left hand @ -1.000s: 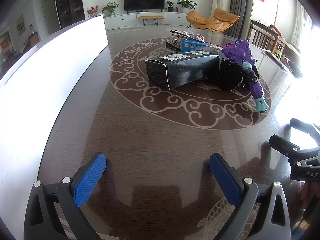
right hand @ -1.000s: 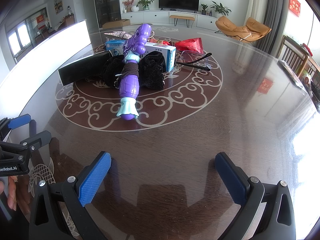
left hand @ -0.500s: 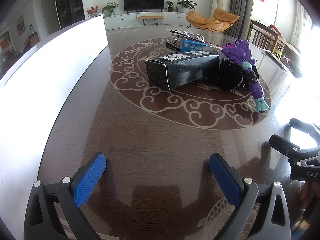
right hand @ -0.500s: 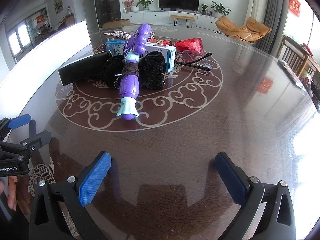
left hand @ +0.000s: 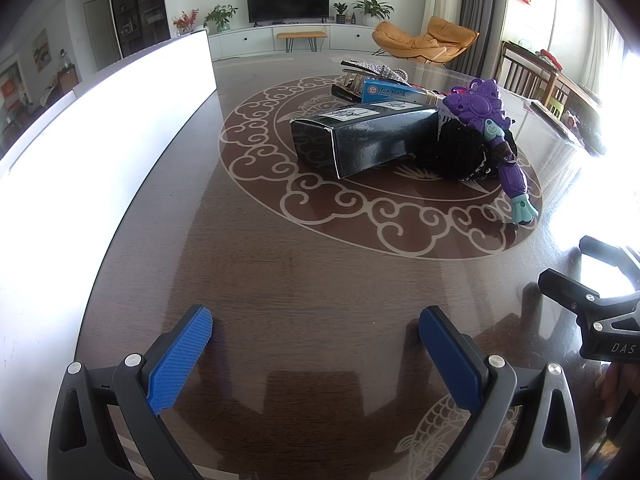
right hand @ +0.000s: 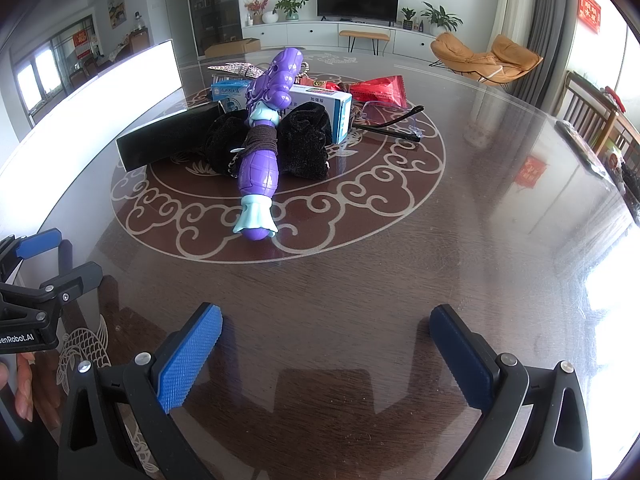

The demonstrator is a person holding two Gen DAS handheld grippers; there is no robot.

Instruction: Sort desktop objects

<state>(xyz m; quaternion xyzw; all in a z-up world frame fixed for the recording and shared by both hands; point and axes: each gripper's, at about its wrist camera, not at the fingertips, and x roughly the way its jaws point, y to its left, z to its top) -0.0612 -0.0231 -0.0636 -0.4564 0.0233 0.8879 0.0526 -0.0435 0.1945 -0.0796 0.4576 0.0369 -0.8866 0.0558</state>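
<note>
Dark wood worktop (right hand: 500, 240) with a pale scroll inlay fills both views; a big white panel (left hand: 100, 140) runs along the left edge of the left wrist view. Everything to sort sits in one heap at centre-top of both frames: black box (left hand: 368, 140) lying on its side, blue-white carton (right hand: 320, 108) behind it, purple toy wand (right hand: 260, 152) lying on top of black velvet pouches (right hand: 304, 144), cord wrapped round the wand, clear glasses (right hand: 392, 120) and a red packet (right hand: 380, 90) at the right of the pile. Left gripper (left hand: 316, 344) and right gripper (right hand: 326, 344) both low over bare worktop at the bottom of frame, well apart from the heap, fingers spread wide, nothing between them. Nothing sorted so far, by the look of it. Risks: wand rests on the pouches and looks tied up with the cord, so pulling it will likely drag pouches and cord along. Glasses touch the carton, so shifting the carton could knock them. Glossy worktop means the box may skid if nudged before the fingers clamp.
</note>
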